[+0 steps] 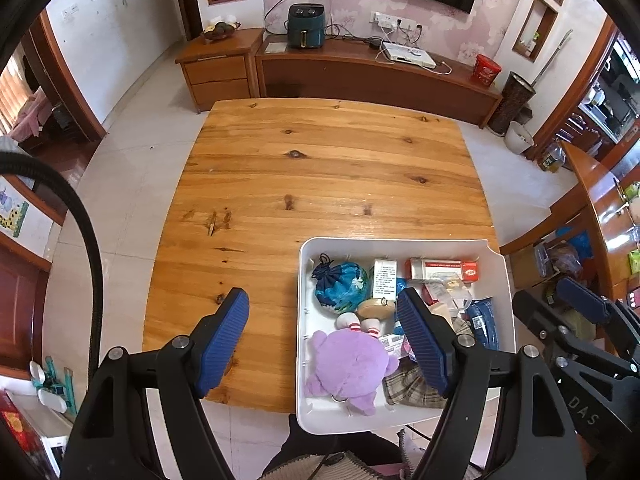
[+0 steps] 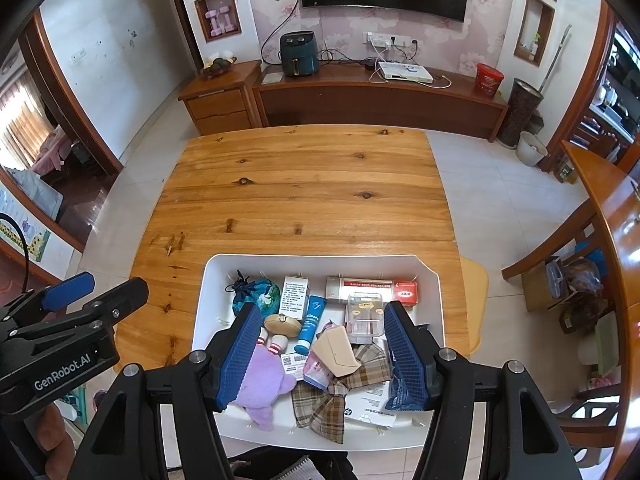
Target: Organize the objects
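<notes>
White bin of clutter on wood table, L gripper & R gripper jaws wide apart, nothing held

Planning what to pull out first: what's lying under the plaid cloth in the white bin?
Under the plaid cloth, a white printed paper pokes out at the right on the bin floor. Anything else beneath is covered.

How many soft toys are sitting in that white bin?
1: a purple plush toy lies at the near left of the white bin, its striped-sock feet pointing towards the far side. Another could be hidden under the plaid cloth.
</notes>
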The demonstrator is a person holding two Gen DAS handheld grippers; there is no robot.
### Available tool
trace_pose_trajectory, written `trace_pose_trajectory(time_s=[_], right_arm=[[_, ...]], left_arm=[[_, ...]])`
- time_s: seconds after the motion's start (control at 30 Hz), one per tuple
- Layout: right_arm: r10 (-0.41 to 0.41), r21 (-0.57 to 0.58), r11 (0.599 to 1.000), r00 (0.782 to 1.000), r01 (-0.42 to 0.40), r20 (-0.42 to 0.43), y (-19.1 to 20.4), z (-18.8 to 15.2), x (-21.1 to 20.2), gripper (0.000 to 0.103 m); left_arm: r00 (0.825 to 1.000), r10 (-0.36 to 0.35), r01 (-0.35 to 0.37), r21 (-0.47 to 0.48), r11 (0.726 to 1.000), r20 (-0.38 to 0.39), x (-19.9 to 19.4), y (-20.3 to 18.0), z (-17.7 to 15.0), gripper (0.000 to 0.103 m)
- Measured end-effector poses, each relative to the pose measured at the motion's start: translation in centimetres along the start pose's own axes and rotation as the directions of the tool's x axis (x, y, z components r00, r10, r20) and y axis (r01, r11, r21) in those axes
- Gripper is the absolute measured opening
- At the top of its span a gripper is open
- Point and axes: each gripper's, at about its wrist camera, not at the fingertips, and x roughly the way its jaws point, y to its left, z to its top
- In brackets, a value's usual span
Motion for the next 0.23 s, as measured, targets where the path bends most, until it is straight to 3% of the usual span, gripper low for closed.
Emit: trace_pose_trajectory(time_s=[0.23], right_arm=[[0.005, 0.000, 1.000, 1.000, -0.005, -0.004, 0.17, 0.05, 0.01, 0.065]], left_arm=[[0.999, -0.002, 0.001, 0.015, 1.000, 0.040, -0.89, -0.25, 0.15, 0.079]])
